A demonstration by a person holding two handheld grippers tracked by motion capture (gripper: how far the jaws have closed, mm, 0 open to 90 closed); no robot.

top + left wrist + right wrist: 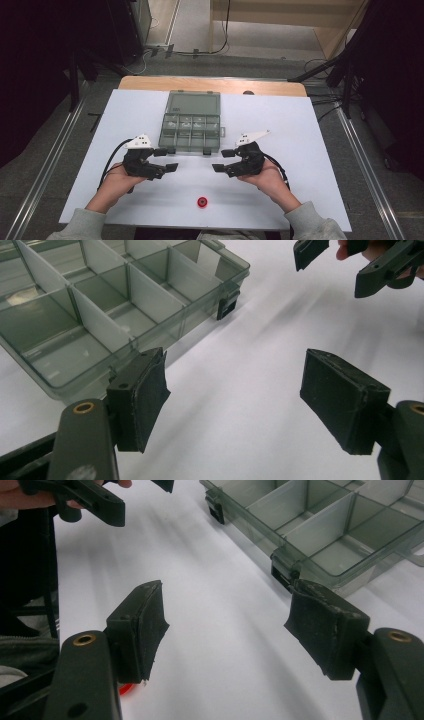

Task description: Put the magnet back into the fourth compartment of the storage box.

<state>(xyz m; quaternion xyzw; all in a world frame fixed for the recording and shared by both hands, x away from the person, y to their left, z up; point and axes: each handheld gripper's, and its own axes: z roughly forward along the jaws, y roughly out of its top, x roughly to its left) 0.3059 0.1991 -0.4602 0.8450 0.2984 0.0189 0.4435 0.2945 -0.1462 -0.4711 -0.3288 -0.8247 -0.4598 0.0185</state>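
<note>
The left hand-held gripper and right hand-held gripper were held wide open, empty, facing each other just in front of the open compartment organizer box. The small red ring lay near the bench front edge, approx. between both; judged best approached from above, w/ jaws astride it.

Open compartment box is sitting mid-table toward the far edge, blocking any straight reach there. Bare white table is lying open on both sides of it and along the near edge, apart from a small red ring near the near edge. Left gripper and right gripper are facing each other just in front of the box, bare table between them.
</note>
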